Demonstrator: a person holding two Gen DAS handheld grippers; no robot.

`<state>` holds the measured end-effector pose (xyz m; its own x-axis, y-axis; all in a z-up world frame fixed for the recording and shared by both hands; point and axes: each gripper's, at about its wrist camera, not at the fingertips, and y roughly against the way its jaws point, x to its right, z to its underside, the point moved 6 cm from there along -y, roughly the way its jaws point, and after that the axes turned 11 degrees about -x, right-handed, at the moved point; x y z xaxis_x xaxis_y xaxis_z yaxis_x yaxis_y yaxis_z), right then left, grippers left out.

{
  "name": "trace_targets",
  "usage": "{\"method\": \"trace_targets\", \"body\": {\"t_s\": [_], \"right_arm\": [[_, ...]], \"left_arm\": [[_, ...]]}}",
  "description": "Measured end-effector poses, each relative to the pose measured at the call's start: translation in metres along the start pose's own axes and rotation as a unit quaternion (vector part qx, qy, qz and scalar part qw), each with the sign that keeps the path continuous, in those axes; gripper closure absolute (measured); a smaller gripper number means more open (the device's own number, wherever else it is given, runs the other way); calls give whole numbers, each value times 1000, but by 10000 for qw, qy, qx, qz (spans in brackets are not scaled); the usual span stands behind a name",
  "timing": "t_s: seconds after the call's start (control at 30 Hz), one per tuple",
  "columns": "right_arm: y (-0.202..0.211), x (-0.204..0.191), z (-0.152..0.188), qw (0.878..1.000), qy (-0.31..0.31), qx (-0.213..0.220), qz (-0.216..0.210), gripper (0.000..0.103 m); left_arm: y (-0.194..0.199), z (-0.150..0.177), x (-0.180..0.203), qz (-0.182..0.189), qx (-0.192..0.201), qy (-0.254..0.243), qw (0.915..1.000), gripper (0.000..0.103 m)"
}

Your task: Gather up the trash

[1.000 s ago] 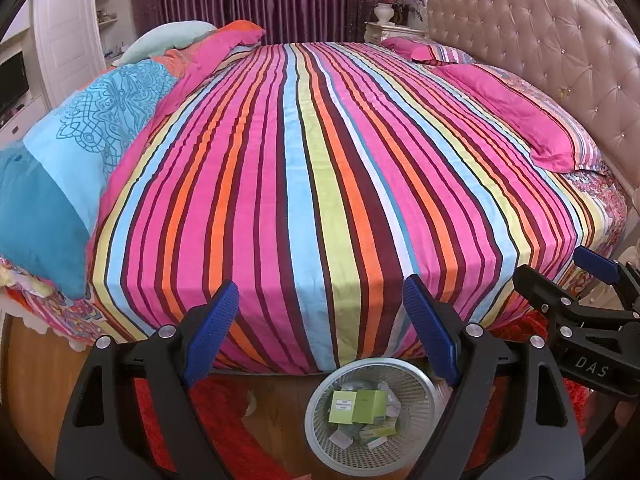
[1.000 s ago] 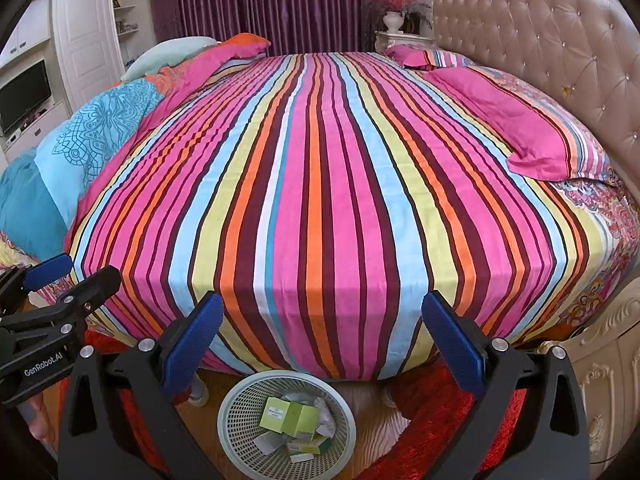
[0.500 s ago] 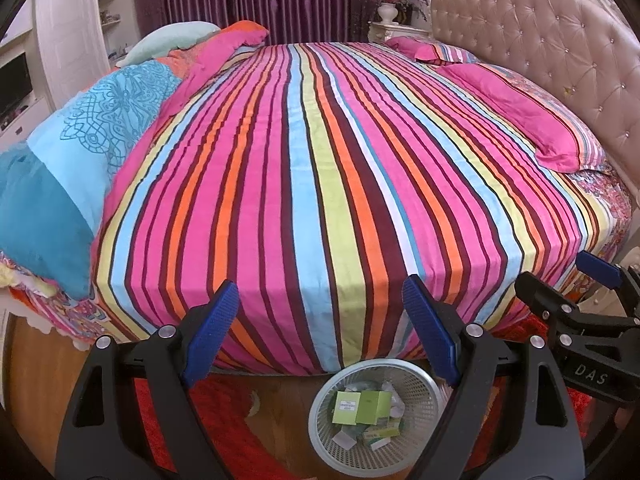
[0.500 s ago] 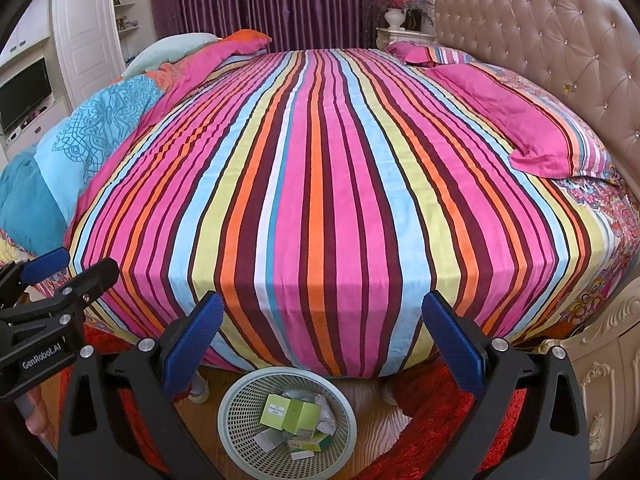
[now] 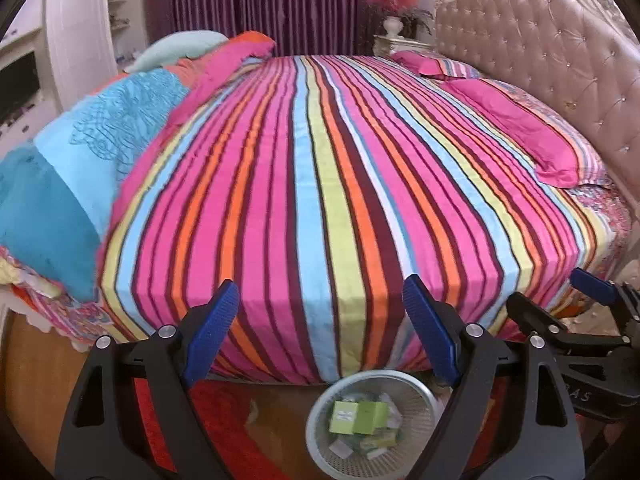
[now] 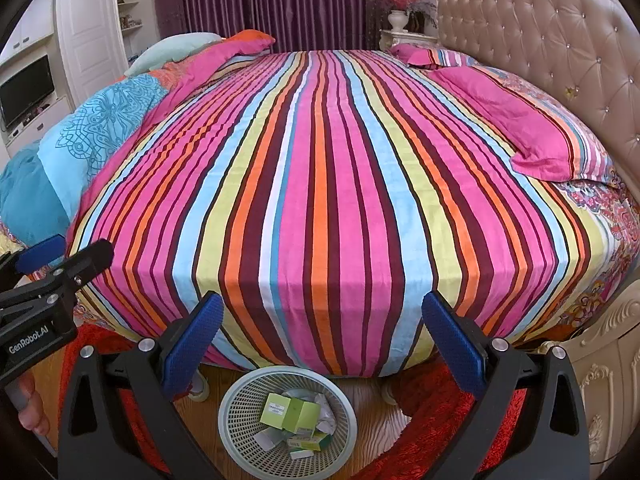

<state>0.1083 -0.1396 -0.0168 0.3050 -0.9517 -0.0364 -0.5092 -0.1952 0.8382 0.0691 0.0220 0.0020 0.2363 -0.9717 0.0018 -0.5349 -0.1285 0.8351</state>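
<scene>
A white mesh wastebasket (image 5: 426, 394) (image 6: 236, 400) stands on the wooden floor at the foot of the bed. Inside it lie green cardboard boxes (image 5: 356, 412) (image 6: 292, 410) and crumpled paper scraps. My left gripper (image 5: 320, 316) hangs open above and just behind the basket, with nothing between its blue pads. My right gripper (image 6: 322, 316) is also open with nothing in it, over the same basket. Each gripper shows at the edge of the other's view: the right gripper (image 5: 556, 296) at the right, the left gripper (image 6: 68, 250) at the left, held by a hand (image 6: 28, 412).
A large bed with a striped sheet (image 6: 340, 152) fills both views. Pink pillows (image 6: 516, 120) lie by the padded headboard (image 6: 560, 40), and a blue quilt (image 5: 80, 160) is piled at the left. A red rug (image 6: 440, 408) flanks the basket. White cabinets (image 6: 88, 28) stand at the far left.
</scene>
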Motion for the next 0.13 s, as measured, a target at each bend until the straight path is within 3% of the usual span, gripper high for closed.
{"method": "trace_targets", "body": {"t_s": [0.13], "right_arm": [[1, 0, 0, 10000, -1, 1, 3, 8]], "left_arm": [[3, -1, 2, -72, 88, -59, 9999, 21]]}}
